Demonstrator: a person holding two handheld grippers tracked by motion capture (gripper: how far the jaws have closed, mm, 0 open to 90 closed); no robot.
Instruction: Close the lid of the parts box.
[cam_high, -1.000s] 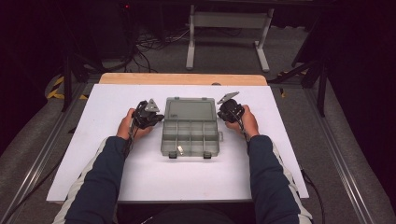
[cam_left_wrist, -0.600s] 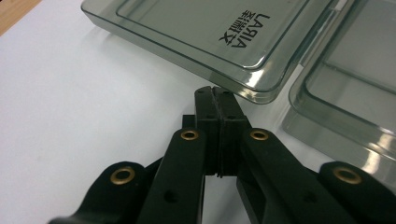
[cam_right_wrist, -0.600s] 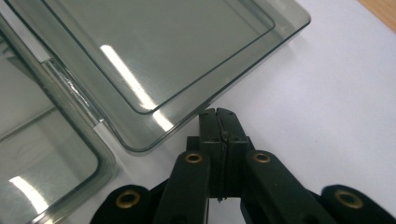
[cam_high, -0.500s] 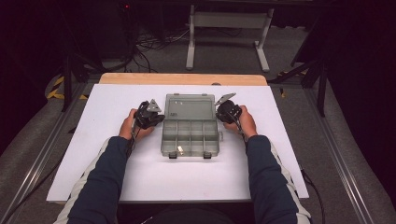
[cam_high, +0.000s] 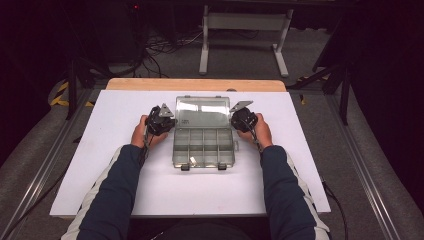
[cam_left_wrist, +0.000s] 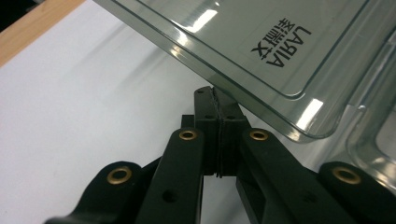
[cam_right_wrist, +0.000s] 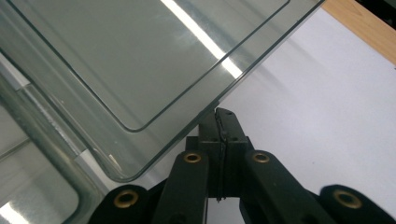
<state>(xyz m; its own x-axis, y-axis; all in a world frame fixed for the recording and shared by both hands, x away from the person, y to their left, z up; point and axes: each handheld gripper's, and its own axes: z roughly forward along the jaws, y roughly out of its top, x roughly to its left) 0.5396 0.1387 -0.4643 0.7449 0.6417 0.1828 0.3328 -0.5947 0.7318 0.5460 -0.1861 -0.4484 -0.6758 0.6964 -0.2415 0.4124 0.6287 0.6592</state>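
High view, step in hand: likely opening or closing the clear plastic box (cam_high: 204, 134); its lid (cam_high: 201, 111) is swung back, and a gripper sits at each side edge of it.
High view, box place: middle of the white table (cam_high: 100, 150), latches toward the person, lid on the far side.
High view, left gripper (cam_high: 165, 121): beside the lid's left edge.
High view, right gripper (cam_high: 239, 119): beside the lid's right edge.
High view, count: one box, two latches on its near edge, two grippers, two hands. The tray is split into several compartments; they look empty, though I cannot be sure.

Left gripper view, jaws: pressed together, nothing between them; the tips sit under the lid's (cam_left_wrist: 261, 51) edge, touching or just short of it.
Left gripper view, lid: tilted, raised off the table, with a printed label (cam_left_wrist: 281, 43).

Right gripper view, jaws: pressed together, nothing pinched; the tips meet the lid's (cam_right_wrist: 154, 56) edge from below.
Right gripper view, lid: tilted above the white table (cam_right_wrist: 317, 93).

Next move, judgement: both closed tips must push evenly on the lid edges, since a one-sided push could twist the lid or slide the light box.
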